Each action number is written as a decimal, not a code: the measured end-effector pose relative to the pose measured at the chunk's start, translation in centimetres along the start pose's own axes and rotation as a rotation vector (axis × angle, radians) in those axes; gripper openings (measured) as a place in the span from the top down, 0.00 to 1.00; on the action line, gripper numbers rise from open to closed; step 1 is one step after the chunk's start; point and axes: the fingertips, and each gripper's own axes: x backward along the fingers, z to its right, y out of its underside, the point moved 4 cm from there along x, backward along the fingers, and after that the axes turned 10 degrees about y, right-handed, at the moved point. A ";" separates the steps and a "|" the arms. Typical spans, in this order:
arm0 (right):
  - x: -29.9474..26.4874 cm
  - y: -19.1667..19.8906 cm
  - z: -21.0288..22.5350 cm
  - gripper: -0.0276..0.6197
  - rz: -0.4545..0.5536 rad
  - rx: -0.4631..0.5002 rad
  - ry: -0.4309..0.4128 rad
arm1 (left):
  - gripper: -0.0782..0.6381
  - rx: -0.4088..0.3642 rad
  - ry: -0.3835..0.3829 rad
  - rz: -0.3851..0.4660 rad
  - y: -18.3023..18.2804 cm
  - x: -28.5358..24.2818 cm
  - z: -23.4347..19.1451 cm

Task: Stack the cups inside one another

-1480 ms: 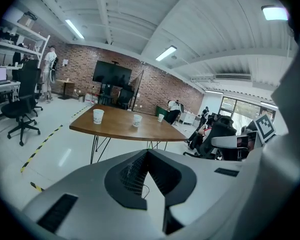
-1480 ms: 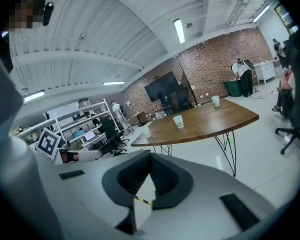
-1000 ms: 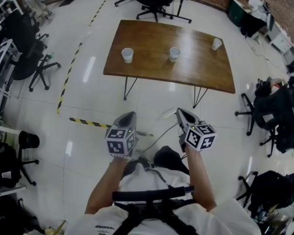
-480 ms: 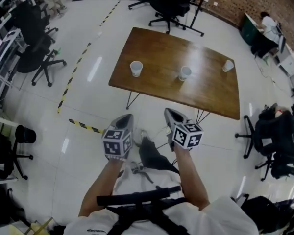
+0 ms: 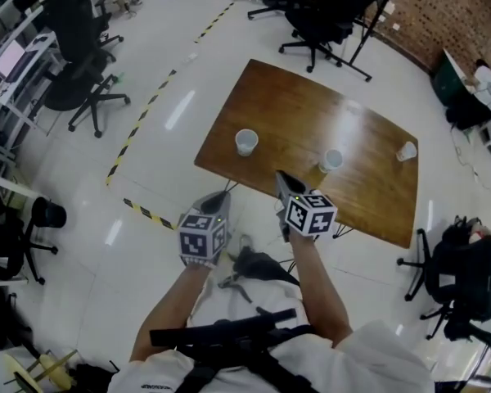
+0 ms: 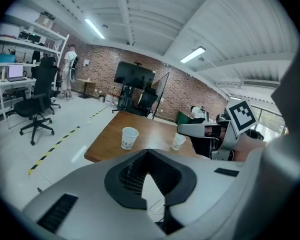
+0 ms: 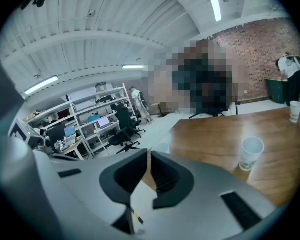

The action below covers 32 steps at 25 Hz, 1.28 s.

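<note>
Three white paper cups stand apart on the brown wooden table (image 5: pixel 368 195): a left cup (image 5: pixel 245 142), a middle cup (image 5: pixel 331 160) and a far right cup (image 5: pixel 406 151). Both grippers hover in the air at the table's near edge, short of the cups. My left gripper (image 5: pixel 217 196) is empty, its tips touching (image 6: pixel 146 151). My right gripper (image 5: pixel 283 177) is opening, with a narrow gap (image 7: pixel 149 154) and nothing between its jaws. The left gripper view shows the left cup (image 6: pixel 129 137) and the middle cup (image 6: pixel 178 141). The right gripper view shows the middle cup (image 7: pixel 251 153) and the far cup (image 7: pixel 294 111).
Black office chairs stand at the left (image 5: pixel 78 56), behind the table (image 5: pixel 319 15) and at the right (image 5: pixel 462 273). Yellow-black tape (image 5: pixel 151 213) crosses the white floor near the table's left corner. Shelves with equipment (image 7: pixel 97 114) line the room's side.
The table and cups have come much closer in the head view. Both grippers have travelled forward from over open floor to the table's near edge, the right one leading.
</note>
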 end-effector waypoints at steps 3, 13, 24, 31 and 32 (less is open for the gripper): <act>-3.4 -0.8 0.3 0.72 -0.027 0.022 -0.007 | 0.90 0.020 -0.013 0.002 -0.7 -1.3 -1.2; -12.9 -1.7 1.9 0.72 -0.134 0.090 -0.039 | 0.90 0.086 -0.046 -0.006 -2.0 -5.6 -3.5; -20.1 -0.8 2.4 0.73 -0.242 0.132 -0.071 | 0.90 0.131 -0.093 0.007 -3.2 -9.1 -6.3; -22.2 0.1 2.3 0.78 -0.293 0.157 -0.087 | 0.90 0.152 -0.128 0.017 -3.3 -8.9 -7.3; -22.4 0.2 2.2 0.78 -0.298 0.161 -0.088 | 0.90 0.155 -0.133 0.018 -3.2 -8.7 -7.4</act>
